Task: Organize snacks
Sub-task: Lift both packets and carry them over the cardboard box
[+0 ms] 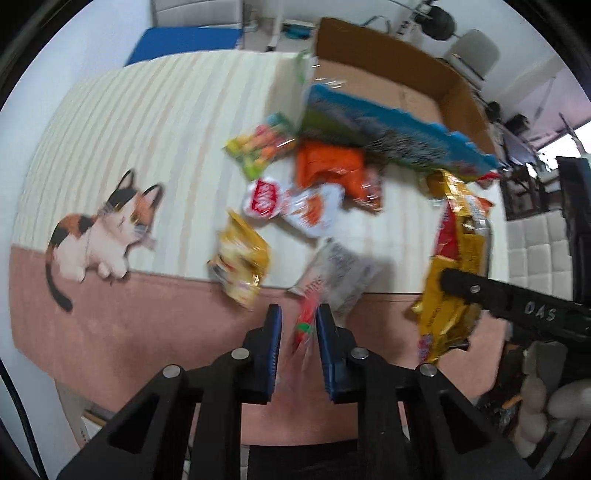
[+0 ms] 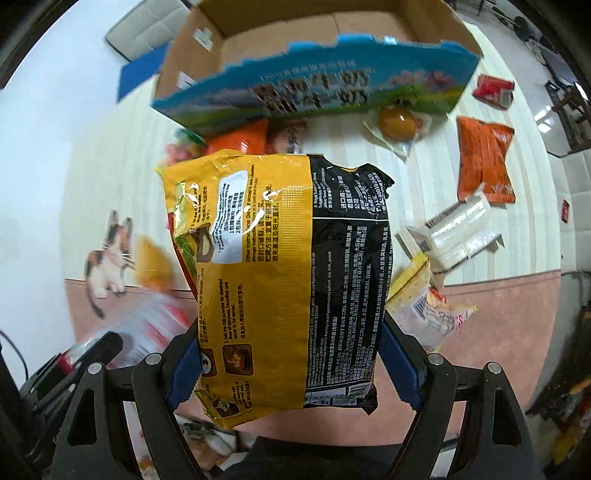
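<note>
Both grippers are clamped on snacks above the cat rug (image 1: 110, 155). Left gripper (image 1: 298, 347) pinches a thin clear packet (image 1: 325, 280) with red print between its blue pads (image 1: 271, 350); the packet hangs blurred over the rug's pink border. Right gripper (image 2: 291, 365) grips a yellow-and-black noodle bag (image 2: 288, 280), held upright between its pads; in the left view the same bag (image 1: 454, 266) shows at the right. Beyond, a blue box (image 2: 317, 92) leans against an open cardboard box (image 2: 310, 33). Loose on the rug lie an orange bag (image 2: 484, 162), a clear tray pack (image 2: 458, 232), a candy bag (image 1: 262, 147) and a yellow pouch (image 1: 242, 258).
</note>
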A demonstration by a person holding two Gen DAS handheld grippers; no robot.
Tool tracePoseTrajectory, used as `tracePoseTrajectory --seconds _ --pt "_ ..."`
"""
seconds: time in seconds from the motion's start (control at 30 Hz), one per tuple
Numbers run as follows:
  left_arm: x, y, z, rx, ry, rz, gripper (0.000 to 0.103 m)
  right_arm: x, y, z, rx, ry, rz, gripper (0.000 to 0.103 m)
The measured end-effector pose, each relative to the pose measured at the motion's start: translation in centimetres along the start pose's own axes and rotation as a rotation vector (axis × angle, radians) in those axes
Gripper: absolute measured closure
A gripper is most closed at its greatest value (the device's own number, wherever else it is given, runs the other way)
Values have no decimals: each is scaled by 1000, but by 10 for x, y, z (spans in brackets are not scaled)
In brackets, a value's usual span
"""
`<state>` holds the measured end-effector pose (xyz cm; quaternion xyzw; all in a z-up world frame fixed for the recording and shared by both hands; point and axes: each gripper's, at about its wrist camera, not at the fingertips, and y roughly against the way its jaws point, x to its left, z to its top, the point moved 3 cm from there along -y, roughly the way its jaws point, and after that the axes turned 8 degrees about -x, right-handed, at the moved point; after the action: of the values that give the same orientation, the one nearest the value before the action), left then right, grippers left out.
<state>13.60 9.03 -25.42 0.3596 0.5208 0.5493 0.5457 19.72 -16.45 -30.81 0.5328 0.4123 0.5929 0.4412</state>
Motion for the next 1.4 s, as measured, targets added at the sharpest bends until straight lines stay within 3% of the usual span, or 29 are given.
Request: tracePoseTrajectory --seconds 0.1,0.13,0.23,0.33,0.43,0.6,0.7,1.0,1.07,1.17,1.4 --pt "-4 -23 19 13 -9 26 86 2 -5 14 5 11 -7 16" --pt "0 -42 38 32 6 33 86 4 -9 16 15 13 -8 16" --pt "17 -84 43 84 75 43 85 12 -29 24 37 27 -11 16" --pt "27 -122 39 165 167 51 85 19 -71 37 53 43 -29 16" --pt "32 -141 22 193 250 56 77 18 -92 40 77 56 -28 16" --pt "37 -183 -10 269 389 91 76 11 -115 39 112 69 -60 16" --pt "38 -195 -17 267 448 110 75 9 -126 39 127 82 -73 16" --pt "29 -185 -29 261 469 87 69 16 -151 30 174 105 -77 16" --pt "27 -186 -32 259 474 86 59 17 -155 27 183 104 -79 16" --pt "23 -196 -39 268 474 101 51 15 -160 23 195 100 -81 16" --pt "3 -211 -57 289 413 148 44 16 -168 17 200 109 -103 16"
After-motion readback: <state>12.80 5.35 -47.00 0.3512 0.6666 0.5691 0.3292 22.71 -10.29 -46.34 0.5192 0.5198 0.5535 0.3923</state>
